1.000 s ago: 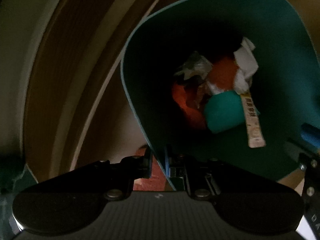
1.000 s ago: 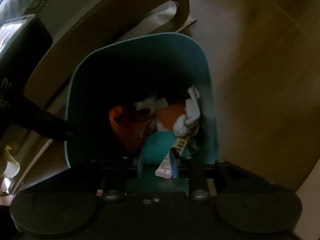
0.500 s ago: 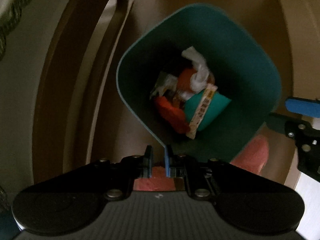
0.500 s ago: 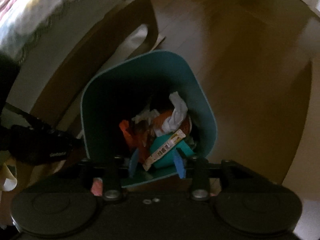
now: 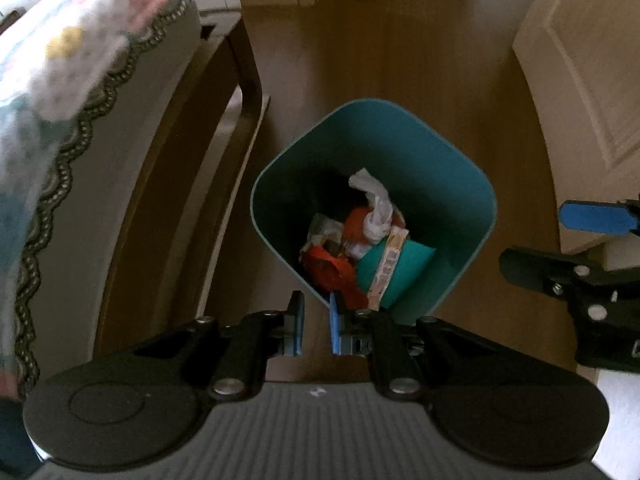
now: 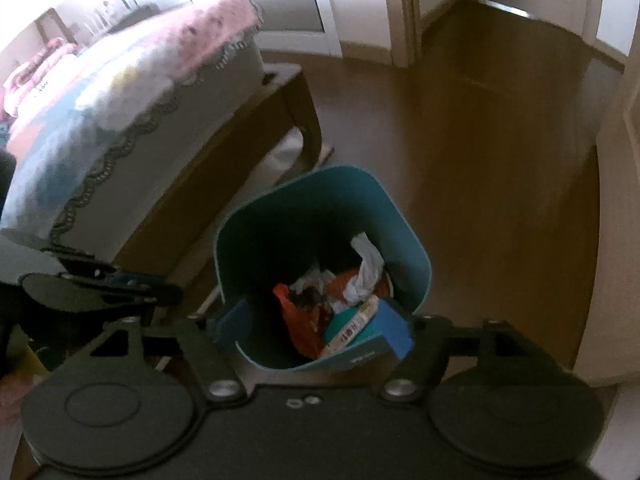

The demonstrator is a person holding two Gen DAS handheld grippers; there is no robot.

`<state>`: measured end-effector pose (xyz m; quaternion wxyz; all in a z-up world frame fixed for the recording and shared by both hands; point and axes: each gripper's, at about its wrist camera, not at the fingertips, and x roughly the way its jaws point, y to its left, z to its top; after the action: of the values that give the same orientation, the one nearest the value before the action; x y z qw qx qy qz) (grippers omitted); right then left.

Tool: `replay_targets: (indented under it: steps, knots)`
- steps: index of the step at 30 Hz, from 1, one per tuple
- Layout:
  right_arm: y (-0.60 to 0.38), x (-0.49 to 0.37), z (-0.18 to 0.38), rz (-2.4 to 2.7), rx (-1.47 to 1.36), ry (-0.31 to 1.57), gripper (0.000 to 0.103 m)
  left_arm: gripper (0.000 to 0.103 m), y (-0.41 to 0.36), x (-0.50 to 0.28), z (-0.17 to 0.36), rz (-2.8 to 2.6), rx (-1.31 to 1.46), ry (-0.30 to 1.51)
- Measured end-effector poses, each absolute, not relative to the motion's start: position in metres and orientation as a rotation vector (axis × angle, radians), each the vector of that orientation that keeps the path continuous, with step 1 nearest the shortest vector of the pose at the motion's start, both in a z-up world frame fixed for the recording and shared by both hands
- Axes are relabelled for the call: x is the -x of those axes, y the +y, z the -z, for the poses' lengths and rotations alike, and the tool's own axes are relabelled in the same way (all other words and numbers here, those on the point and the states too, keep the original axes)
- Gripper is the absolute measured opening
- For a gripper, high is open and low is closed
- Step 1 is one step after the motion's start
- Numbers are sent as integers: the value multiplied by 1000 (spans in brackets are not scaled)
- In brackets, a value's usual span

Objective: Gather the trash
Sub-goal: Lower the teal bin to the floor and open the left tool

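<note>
Lit dimly and warmly from pale daylight at the top, glaring white behind the bed (image 6: 132, 92) in the right wrist view. Deep shadow inside the teal bin (image 5: 452, 184) and across the black gripper bodies. Smeared by motion blur on the bedspread (image 5: 60, 80), bent by fisheye curvature and dark corners at the edges.

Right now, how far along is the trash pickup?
Done: tissue, orange wrapper and snack stick lie in the teal bin. In hand: nothing; the right gripper has just been opening, empty, and the left gripper is shut on nothing. Left: no loose trash shows on the floor.
</note>
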<state>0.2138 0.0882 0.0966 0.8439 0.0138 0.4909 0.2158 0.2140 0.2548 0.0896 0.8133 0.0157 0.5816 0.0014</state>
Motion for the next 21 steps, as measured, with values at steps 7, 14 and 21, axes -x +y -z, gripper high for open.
replay_targets:
  steps: [7, 14, 21]
  knots:
    - [78, -189, -105, -443, -79, 933, 96, 63, 253, -186, -105, 25, 13, 1145]
    - [74, -168, -103, -378, -154, 802, 103, 84, 259, -176, -106, 101, 30, 1054]
    - [72, -154, -105, -287, -196, 734, 103, 84, 267, -166, -108, 110, 31, 998]
